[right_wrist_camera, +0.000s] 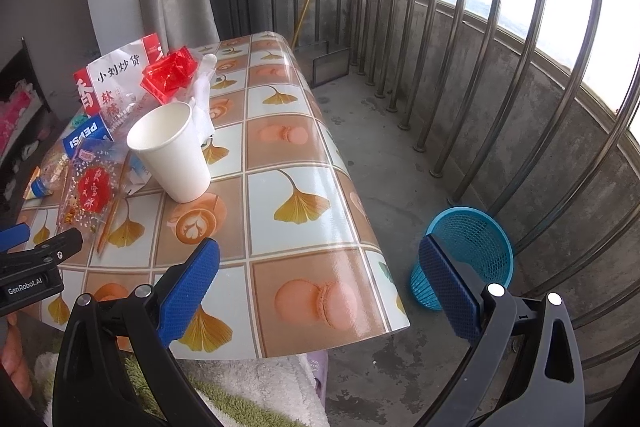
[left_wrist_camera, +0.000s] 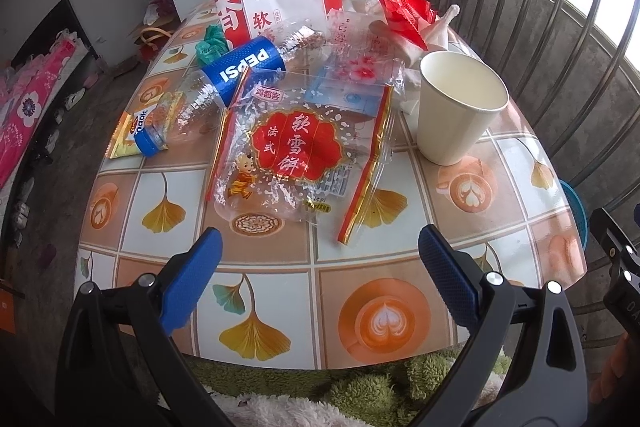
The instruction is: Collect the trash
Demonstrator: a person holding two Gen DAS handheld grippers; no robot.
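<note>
Clear plastic, printed with a red seal, forms the rice-cracker wrapper (left_wrist_camera: 296,155) that is spread at the middle of the table (left_wrist_camera: 400,267), overlapped at its far left corner by a crushed Pepsi bottle (left_wrist_camera: 224,83) and flanked on the right by a white paper cup (left_wrist_camera: 460,103), with a red-and-white snack bag (left_wrist_camera: 280,3) and crumpled red wrappers (left_wrist_camera: 404,11) heaped behind. The left gripper (left_wrist_camera: 320,279) is held wide open and empty just short of the wrapper, above the table's near edge. The right gripper (right_wrist_camera: 320,287) is likewise spread wide with nothing gripped, held over the table's right edge, and a blue mesh wastebasket (right_wrist_camera: 472,243) is seen on the concrete floor beside the railing.
</note>
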